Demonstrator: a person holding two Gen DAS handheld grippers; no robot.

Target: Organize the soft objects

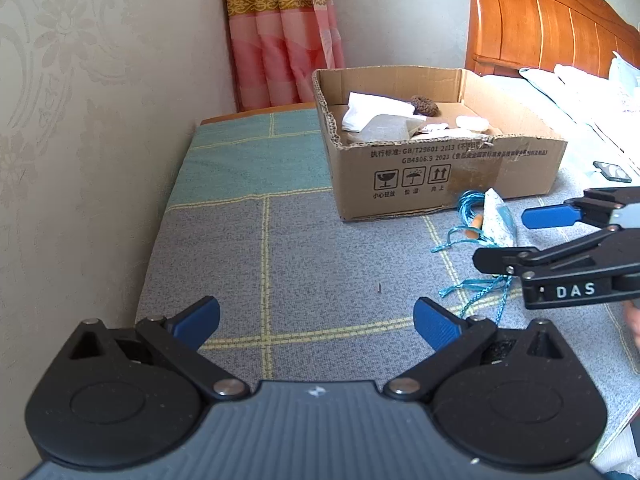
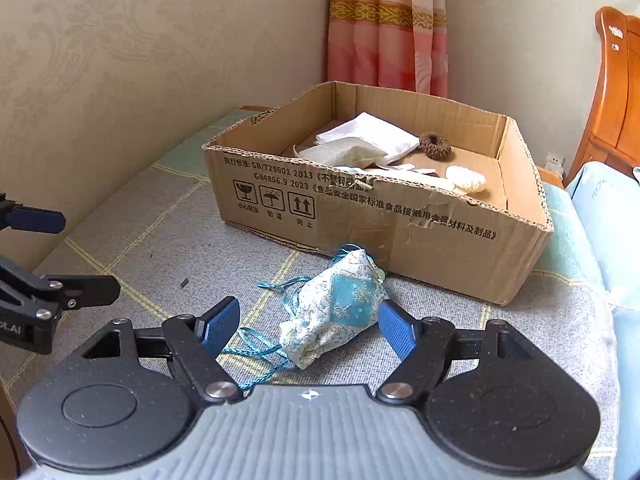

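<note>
Blue-and-cream lace fabric pouch (image 2: 340, 304) lies frame-centre between the right gripper's (image 2: 310, 326) spread, unclamped fingers, long axis diagonal toward upper right; left gripper (image 1: 316, 322) also spread, farther.

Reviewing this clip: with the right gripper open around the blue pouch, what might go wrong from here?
1. The pouch's blue cord lies looped under the right gripper; it might snag on a finger or drag as the pouch lifts.
2. The cardboard box has a torn front rim, so a trailing cord could catch there.
3. The open left gripper sits close by; the two might bump.
</note>
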